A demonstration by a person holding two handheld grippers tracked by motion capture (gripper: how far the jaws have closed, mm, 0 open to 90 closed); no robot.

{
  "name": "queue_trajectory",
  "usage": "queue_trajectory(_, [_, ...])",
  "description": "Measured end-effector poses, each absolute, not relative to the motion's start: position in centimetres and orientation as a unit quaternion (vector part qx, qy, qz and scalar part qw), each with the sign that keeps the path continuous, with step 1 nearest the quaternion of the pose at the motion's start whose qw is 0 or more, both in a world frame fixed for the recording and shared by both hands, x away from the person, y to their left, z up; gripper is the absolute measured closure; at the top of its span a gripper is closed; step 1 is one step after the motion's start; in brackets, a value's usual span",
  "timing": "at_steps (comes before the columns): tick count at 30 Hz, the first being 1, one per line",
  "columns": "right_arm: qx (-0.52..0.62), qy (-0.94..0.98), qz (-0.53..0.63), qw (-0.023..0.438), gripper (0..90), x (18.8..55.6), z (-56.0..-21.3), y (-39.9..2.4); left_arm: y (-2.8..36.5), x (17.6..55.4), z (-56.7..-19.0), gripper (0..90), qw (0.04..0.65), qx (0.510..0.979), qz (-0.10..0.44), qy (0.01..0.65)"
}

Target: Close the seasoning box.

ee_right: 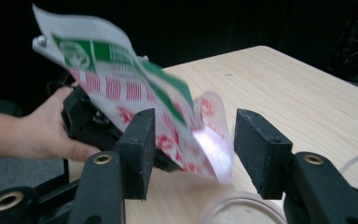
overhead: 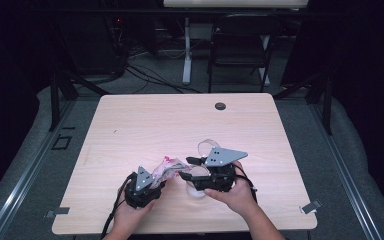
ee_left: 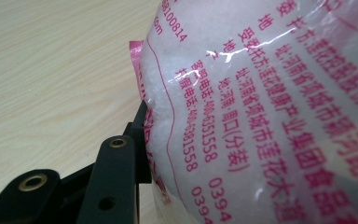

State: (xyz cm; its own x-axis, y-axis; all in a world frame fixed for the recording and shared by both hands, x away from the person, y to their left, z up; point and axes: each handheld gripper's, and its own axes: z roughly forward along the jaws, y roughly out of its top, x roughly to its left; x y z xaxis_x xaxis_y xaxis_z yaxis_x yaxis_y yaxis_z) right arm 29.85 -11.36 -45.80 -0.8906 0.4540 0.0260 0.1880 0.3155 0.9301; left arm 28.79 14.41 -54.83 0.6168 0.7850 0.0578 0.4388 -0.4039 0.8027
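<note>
Nearest to the high camera, two hands are coming in from the bottom edge, so I am starting with the left hand [overhead: 130, 212]. It is carrying the left gripper [overhead: 161, 181], whose jaws are clenching one end of a bag [overhead: 169, 166]. The bag is hanging in the air above the table [overhead: 180, 120], between the two grippers. In the left gripper view the bag [ee_left: 261, 116] is pressing against the one jaw that is showing. It is clear plastic with pink print and white grains inside.

I am judging that the left side is lifting the bag and offering its free end to the right, so that the other gripper can take that end.

The right gripper [overhead: 189, 168] is waiting there with its jaws released. In the right gripper view [ee_right: 193, 135] the loose corner of the bag [ee_right: 121, 88] is hanging between the two pads, and neither pad is squeezing it. A clear cup [ee_right: 223, 205] is standing on the table just below this gripper. Probably it is placed there to receive the grains once the bag is opened.

Counting now: two hands, two grippers, one bag, one table and one clear cup [overhead: 196, 191]. One more clear curved piece [overhead: 207, 146] is lying just behind the right gripper; I cannot tell whether it is a lid or another cup.
</note>
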Motion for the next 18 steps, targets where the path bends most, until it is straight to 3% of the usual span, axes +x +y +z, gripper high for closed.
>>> queue_trajectory(8, [0.210, 0.809, 0.537, 0.120, 46.6, 30.7, -44.0, -12.1, 14.4, 30.1, -54.3, 59.5, 0.387, 0.811, 0.227, 0.375])
queue_trajectory(18, [0.182, 0.814, 0.535, 0.135, 54.1, 31.4, -42.4, -12.2, 14.1, 31.2, -53.2, 59.6, 0.367, 0.819, 0.250, 0.364])
